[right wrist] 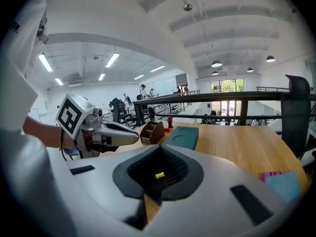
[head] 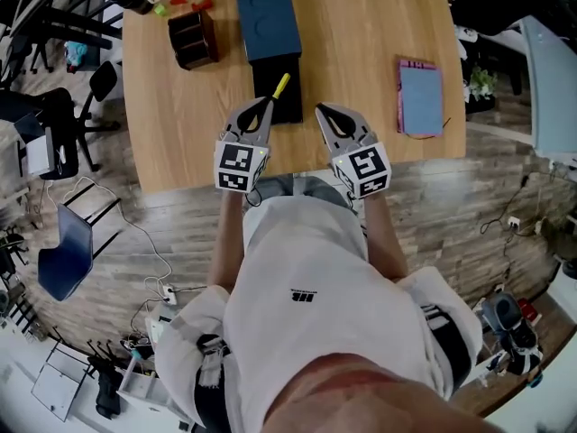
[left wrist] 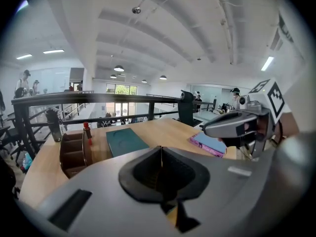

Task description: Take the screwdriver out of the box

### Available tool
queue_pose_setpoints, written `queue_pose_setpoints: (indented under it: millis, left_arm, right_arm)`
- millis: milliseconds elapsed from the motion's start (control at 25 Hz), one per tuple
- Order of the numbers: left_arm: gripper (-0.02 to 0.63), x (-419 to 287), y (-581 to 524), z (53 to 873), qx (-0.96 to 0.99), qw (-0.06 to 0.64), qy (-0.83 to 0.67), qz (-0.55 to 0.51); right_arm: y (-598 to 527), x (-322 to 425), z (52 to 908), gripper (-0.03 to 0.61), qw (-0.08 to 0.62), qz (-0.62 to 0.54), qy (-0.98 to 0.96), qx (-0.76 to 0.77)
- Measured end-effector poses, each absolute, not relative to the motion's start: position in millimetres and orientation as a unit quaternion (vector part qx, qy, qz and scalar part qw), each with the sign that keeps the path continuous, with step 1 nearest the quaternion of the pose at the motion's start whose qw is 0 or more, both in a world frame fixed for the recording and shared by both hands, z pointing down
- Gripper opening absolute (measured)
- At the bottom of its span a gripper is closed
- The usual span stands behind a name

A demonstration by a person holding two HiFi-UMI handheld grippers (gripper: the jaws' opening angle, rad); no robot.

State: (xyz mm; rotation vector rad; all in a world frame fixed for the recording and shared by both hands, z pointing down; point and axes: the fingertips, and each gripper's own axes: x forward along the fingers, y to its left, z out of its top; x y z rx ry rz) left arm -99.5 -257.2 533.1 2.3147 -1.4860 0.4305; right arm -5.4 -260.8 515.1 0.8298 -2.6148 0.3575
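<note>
Lying aslant in the black open half of the box (head: 290,106), the screwdriver (head: 280,87) shows only its yellow end clearly; the rest is dark against the dark lining and I cannot follow it. The teal half (head: 269,21) of the box sits just behind, further onto the desk (head: 361,25). The left claw (head: 261,108) hangs at the near left corner of the box and is clenched on nothing, its pads meeting in one straight seam. The right claw (head: 323,111) hangs just beside the near right side of the box, apart from it; its tips also come together and it carries nothing, though a yellow speck peeps between its pads in its own view. I judge the screwdriver to be small, light and stiff, so it needs no strong squeeze and will not bend. The yellow end looks like smooth plastic and round, so it may roll or slip between flat pads. The best hold is probably across this yellow end, where it stands clear of the box lining, and either claw must first let its pads apart.
</note>
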Motion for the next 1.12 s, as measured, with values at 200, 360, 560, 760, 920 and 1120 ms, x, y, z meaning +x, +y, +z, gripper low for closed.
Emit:
queue_pose_setpoints:
  millis: [200,360,560,760,920,1120]
  left_arm:
    - [0.012,-105.0,-276.3,567.0,0.819,0.204,-0.507,0.176]
    - [0.012,-108.1,-286.2,591.0,0.819,0.224,-0.493,0.192]
    - [0.012,-109.1,-295.6,615.8,0.817,0.241,-0.48,0.209]
    - [0.014,-102.3,-301.6,639.4,0.816,0.253,-0.463,0.234]
    - [0.014,-99.7,-303.7,654.3,0.813,0.26,-0.458,0.25]
    - [0.015,-97.3,-304.0,672.7,0.806,0.276,-0.449,0.269]
  right_arm:
    - [-280.3,-13.2,538.5,-0.005,0.2,0.146,-0.919,0.307]
    - [-287.1,-16.8,553.6,-0.005,0.211,0.159,-0.912,0.315]
    - [-289.5,-22.3,573.6,-0.005,0.223,0.176,-0.904,0.319]
    - [-289.2,-22.8,590.1,-0.005,0.233,0.19,-0.899,0.317]
    - [-287.8,-22.2,600.8,-0.005,0.24,0.198,-0.896,0.317]
    - [-287.0,-23.0,609.0,-0.005,0.246,0.203,-0.893,0.316]
